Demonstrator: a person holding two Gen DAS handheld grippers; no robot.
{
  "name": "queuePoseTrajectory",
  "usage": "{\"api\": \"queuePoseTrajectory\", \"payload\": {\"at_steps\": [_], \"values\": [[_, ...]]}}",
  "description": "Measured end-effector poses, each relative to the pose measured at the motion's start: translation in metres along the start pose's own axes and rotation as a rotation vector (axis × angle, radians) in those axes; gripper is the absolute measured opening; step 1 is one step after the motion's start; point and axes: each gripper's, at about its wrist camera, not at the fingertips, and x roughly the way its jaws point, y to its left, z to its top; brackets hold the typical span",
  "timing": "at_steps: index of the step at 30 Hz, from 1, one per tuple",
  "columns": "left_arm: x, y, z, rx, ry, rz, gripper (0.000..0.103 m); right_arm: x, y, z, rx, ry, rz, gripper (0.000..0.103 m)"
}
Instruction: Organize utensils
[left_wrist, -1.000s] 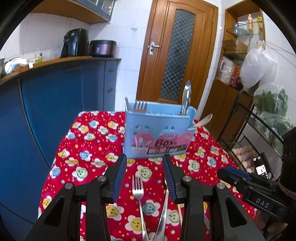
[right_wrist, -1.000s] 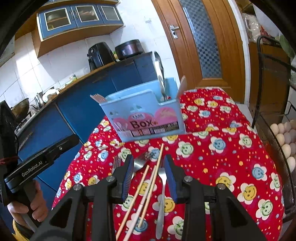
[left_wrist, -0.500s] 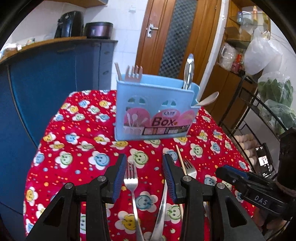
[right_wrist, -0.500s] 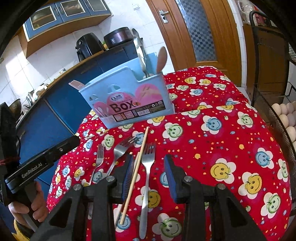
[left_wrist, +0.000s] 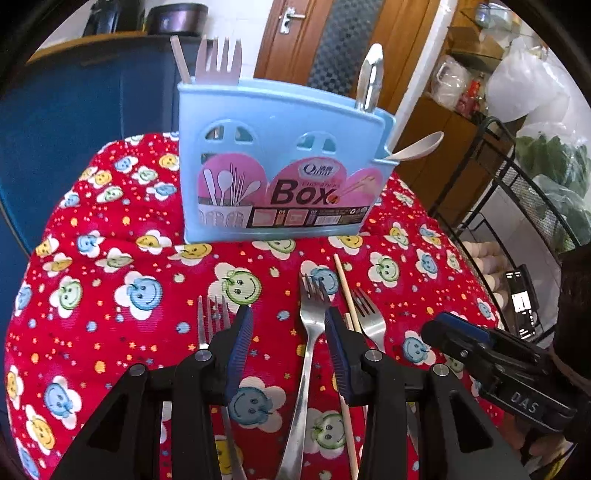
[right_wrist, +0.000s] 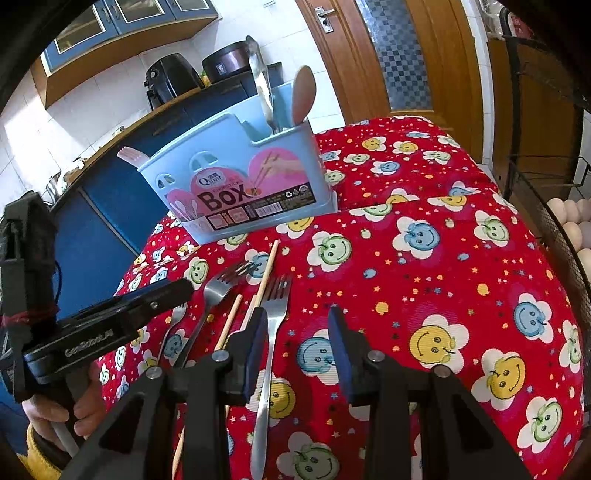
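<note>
A light blue utensil box (left_wrist: 273, 166) (right_wrist: 240, 181) stands upright on the red smiley tablecloth (left_wrist: 110, 295), holding a fork, a chopstick, metal tongs and a beige spoon. In front of it lie three forks and loose chopsticks (left_wrist: 345, 291). My left gripper (left_wrist: 288, 332) is open just above the cloth, with the middle fork (left_wrist: 312, 317) lying between its fingers, nearer the right one. The left fork (left_wrist: 208, 321) sits outside its left finger. My right gripper (right_wrist: 297, 332) is open too, and the right-hand fork (right_wrist: 273, 306) lies right beside its left finger.
A black wire rack with eggs (right_wrist: 576, 221) stands close to the table's right edge. Blue kitchen cabinets (left_wrist: 74, 110) lie to the left, a wooden door (left_wrist: 332, 37) behind the box. A hand (right_wrist: 55, 413) holds the left gripper's handle at the table's left edge.
Both grippers have dropped toward the cloth and moved closer to the box. The left one shifted from over the left fork to over the middle fork. Jaws unchanged.
</note>
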Motion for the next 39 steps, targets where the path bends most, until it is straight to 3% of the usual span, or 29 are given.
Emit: {"api": "queuePoseTrajectory", "payload": {"at_steps": [5, 14, 22, 26, 34, 39], "values": [[0.015, 0.000, 0.004, -0.031, 0.038, -0.049, 0.041, 0.003, -0.010, -0.001, 0.012, 0.013, 0.008, 0.037], [0.039, -0.012, 0.010, -0.016, 0.088, -0.063, 0.040, 0.009, -0.018, 0.001, 0.010, 0.030, 0.021, 0.037], [0.054, -0.013, 0.015, -0.068, 0.125, -0.122, 0.019, 0.012, -0.026, 0.004, 0.007, 0.044, 0.046, 0.037], [0.055, -0.012, 0.015, -0.092, 0.123, -0.162, 0.008, 0.016, -0.026, 0.006, 0.002, 0.062, 0.056, 0.037], [0.042, 0.000, 0.011, -0.158, 0.085, -0.156, 0.004, 0.019, -0.013, 0.009, -0.021, 0.069, 0.094, 0.037], [0.026, 0.019, 0.009, -0.202, 0.044, -0.114, 0.004, 0.027, -0.006, 0.010, -0.015, 0.101, 0.123, 0.037]]}}
